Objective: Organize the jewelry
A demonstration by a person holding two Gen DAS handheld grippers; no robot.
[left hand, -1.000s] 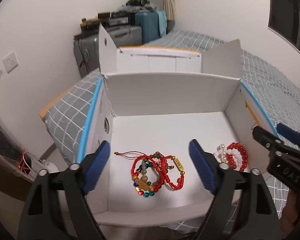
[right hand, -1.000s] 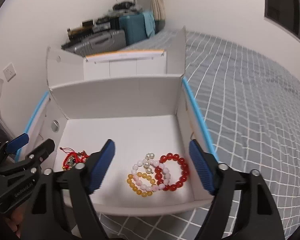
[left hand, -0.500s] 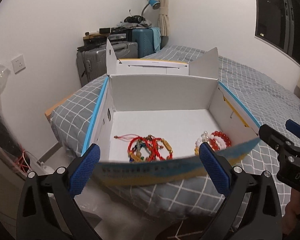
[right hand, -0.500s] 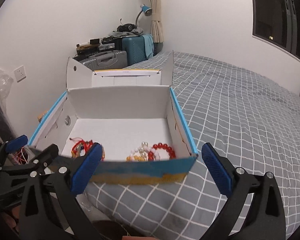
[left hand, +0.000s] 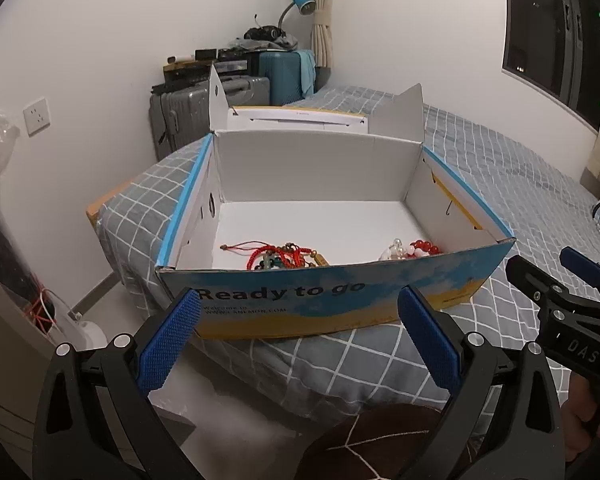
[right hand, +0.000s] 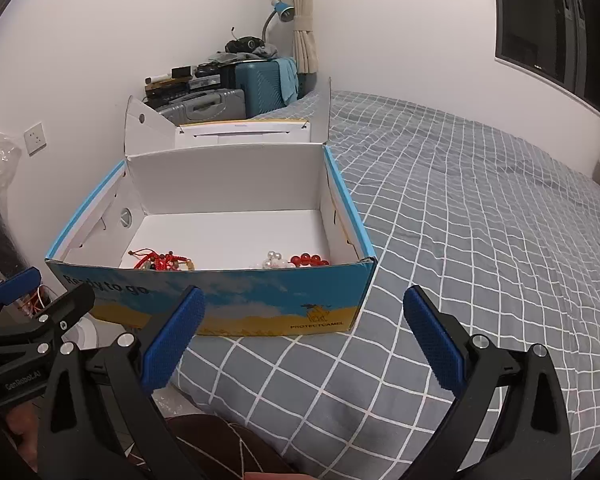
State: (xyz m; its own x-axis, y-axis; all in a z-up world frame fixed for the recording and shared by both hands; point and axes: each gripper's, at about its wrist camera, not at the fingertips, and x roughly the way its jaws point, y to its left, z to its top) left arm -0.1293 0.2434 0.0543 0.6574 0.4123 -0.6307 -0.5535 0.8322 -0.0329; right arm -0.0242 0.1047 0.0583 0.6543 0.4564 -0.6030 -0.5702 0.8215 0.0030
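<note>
Two claws, left gripper (left hand: 298, 334) and right gripper (right hand: 304, 334), gape empty; ahead, box (left hand: 320, 304) reads "Ready to go", "PROTECTCAMEL".

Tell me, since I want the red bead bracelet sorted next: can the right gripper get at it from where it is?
Probably yes. The right gripper is open and empty, and the box is uncovered. It must clear the front wall, though; the red bead bracelet lies just behind it.

Left claw (left hand: 300, 338), right claw (right hand: 306, 338) both agape, empty.
</note>
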